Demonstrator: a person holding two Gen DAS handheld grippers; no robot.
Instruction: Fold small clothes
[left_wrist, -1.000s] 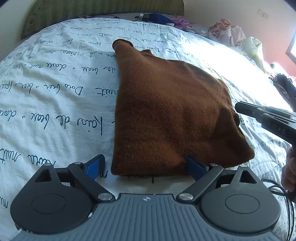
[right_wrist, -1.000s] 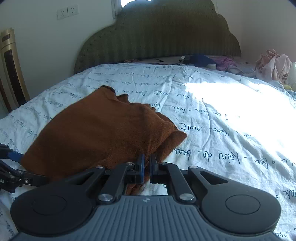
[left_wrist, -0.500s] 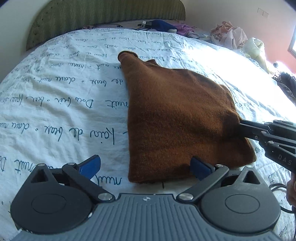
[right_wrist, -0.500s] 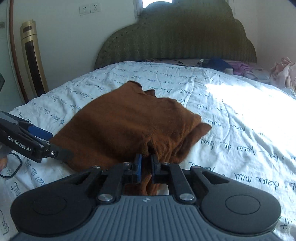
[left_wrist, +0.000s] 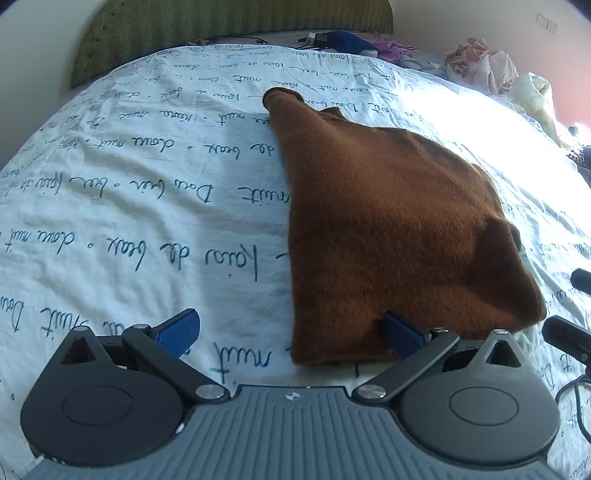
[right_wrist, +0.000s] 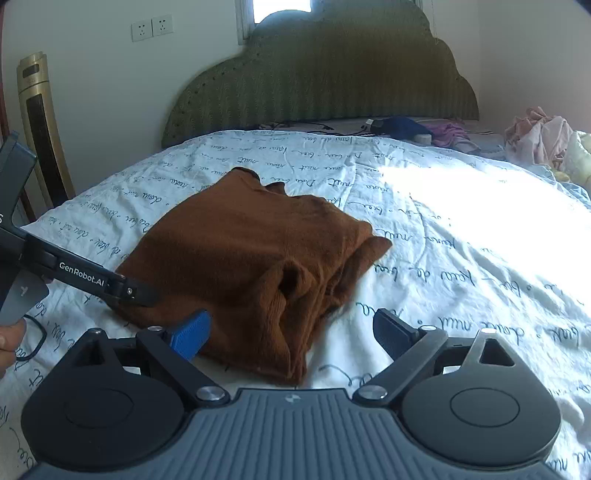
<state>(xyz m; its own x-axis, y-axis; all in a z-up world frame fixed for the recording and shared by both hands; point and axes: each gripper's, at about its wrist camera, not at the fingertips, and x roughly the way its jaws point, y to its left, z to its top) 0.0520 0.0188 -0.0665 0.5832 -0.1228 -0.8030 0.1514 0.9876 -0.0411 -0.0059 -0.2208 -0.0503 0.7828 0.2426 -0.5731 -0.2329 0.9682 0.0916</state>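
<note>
A brown knit garment (left_wrist: 388, 229) lies folded on the white bedsheet (left_wrist: 129, 221) printed with blue script. My left gripper (left_wrist: 288, 336) is open at the garment's near edge; its right pad sits against the fabric's hem and its left pad rests over bare sheet. In the right wrist view the garment (right_wrist: 240, 251) shows bunched layers at its near corner. My right gripper (right_wrist: 291, 332) is open with that corner lying between its fingers. The left gripper's finger (right_wrist: 129, 291) touches the garment's left edge there.
A green padded headboard (right_wrist: 321, 85) stands behind the bed. Loose clothes (right_wrist: 535, 136) and a dark blue item (right_wrist: 399, 125) lie at the far right of the bed. A gold standing unit (right_wrist: 40, 122) is by the left wall. Sunlight falls on the sheet's right side.
My right gripper has opened and let go of the garment's corner, which now lies on the bed. The left gripper stays open at the near edge.
</note>
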